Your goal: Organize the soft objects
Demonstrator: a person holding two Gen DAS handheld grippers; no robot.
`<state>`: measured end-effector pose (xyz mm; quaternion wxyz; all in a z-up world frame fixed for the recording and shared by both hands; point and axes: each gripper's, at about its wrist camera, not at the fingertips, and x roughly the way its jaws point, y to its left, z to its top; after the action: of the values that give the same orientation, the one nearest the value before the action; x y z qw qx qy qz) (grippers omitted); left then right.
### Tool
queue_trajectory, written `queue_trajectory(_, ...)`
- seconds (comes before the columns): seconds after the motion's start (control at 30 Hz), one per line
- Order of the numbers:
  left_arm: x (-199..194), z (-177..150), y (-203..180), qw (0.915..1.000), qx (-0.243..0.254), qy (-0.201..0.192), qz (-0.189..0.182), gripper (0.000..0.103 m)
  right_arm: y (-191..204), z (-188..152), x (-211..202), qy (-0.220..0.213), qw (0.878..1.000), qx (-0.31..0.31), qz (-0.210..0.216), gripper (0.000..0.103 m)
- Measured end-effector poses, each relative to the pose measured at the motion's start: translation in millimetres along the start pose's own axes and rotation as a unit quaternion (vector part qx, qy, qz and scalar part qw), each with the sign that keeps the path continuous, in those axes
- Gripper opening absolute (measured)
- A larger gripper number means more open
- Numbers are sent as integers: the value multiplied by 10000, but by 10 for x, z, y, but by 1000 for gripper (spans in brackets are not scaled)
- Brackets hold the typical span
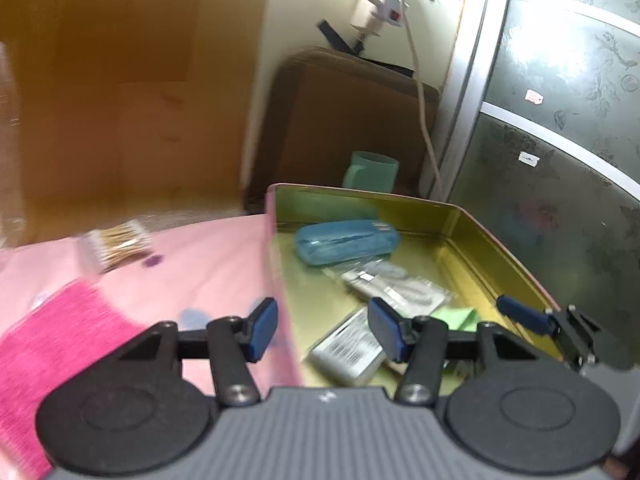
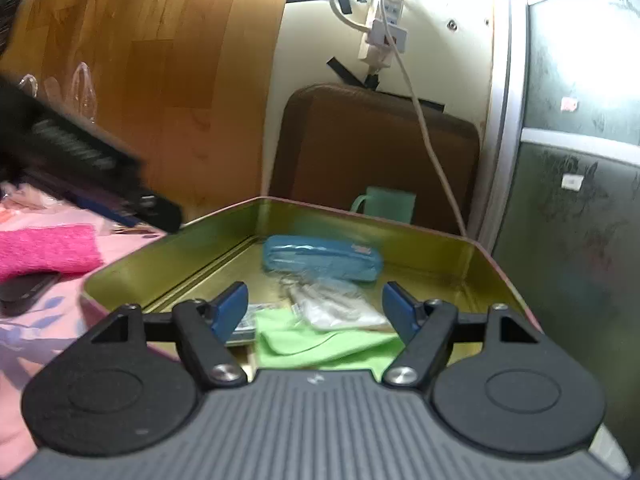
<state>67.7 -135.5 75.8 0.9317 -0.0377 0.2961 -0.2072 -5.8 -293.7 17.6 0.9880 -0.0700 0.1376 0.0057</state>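
Left wrist view: the left gripper (image 1: 325,330) is seen at lower centre, jaws apart with nothing between the blue pads, straddling the near left wall of a gold metal tin (image 1: 472,224) that fills the centre right. Inside the tin a blue case (image 1: 346,240) lies toward the back, clear plastic packets (image 1: 400,286) in the middle, a barcoded white packet (image 1: 348,350) at the front, and a corner of green cloth (image 1: 460,316) is glimpsed behind the right finger. A pink towel (image 1: 52,344) is seen at lower left on the pink bedsheet (image 1: 200,264), well apart from the tin; a pack of cotton swabs (image 1: 120,246) lies blurred at middle left. The right gripper (image 1: 536,320) is partly seen at the right edge over the tin's rim. A mint cup (image 1: 374,176) stands behind the tin. Right wrist view: the right gripper (image 2: 314,308) is seen at lower centre, jaws wide apart and empty, held over the near end of the tin (image 2: 168,248). The green cloth (image 2: 320,342) lies folded in the tin's front, just under the fingers; packets (image 2: 336,306) and blue case (image 2: 320,262) are seen behind it. The pink towel (image 2: 48,252) is at middle left outside the tin, a dark phone-like object (image 2: 28,290) just below it. The left gripper (image 2: 100,176) is blurred at left.
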Motion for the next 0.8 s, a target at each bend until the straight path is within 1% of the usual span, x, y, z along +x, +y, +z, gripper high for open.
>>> queue_trajectory(0.13,-366,-219,335,9992,-10,-126,381,52,118,54,-71,105,9997,170,166,76)
queue_trajectory(0.23,-650,-390,674,9967,-140,-245,764,54,246,127,-130,141,9987,277,401,76)
queue_trajectory(0.27,-737,-446,812,9948,-199,-279,961,54,282,160,-144,112,9982,307,499,76)
queue_trajectory(0.33,-866,-554,1076,9902,-332,-266,1328,54,407,222,-227,33,9966,352,744,76)
queue_trajectory(0.4,-951,-668,1333,9838,-443,-222,1723,54,584,280,-285,-21,9941,334,1030,76)
queue_trajectory(0.47,-1024,-811,1594,9747,-543,-109,2163,54,782,322,-320,-45,9909,278,1320,76)
queue_trajectory(0.5,-1053,-872,1702,9712,-606,-54,2305,54,873,339,-333,-42,9892,247,1445,76)
queue_trajectory(0.57,-1095,-974,1872,9662,-729,16,2473,54,1101,366,-312,16,9846,138,1741,76)
queue_trajectory(0.67,-1136,-1114,2073,9602,-977,64,2614,57,1411,378,-214,200,9790,-33,2027,76)
queue_trajectory(0.7,-1166,-1135,2092,9607,-1043,-18,2571,59,1485,367,-182,266,9778,-56,2077,75)
queue_trajectory(0.73,-1197,-1127,2106,9619,-1116,-111,2493,64,1574,368,-107,382,9755,-56,2164,75)
queue_trajectory(0.8,-1232,-1138,2105,9602,-1186,-192,2521,66,1697,386,30,586,9718,41,2282,76)
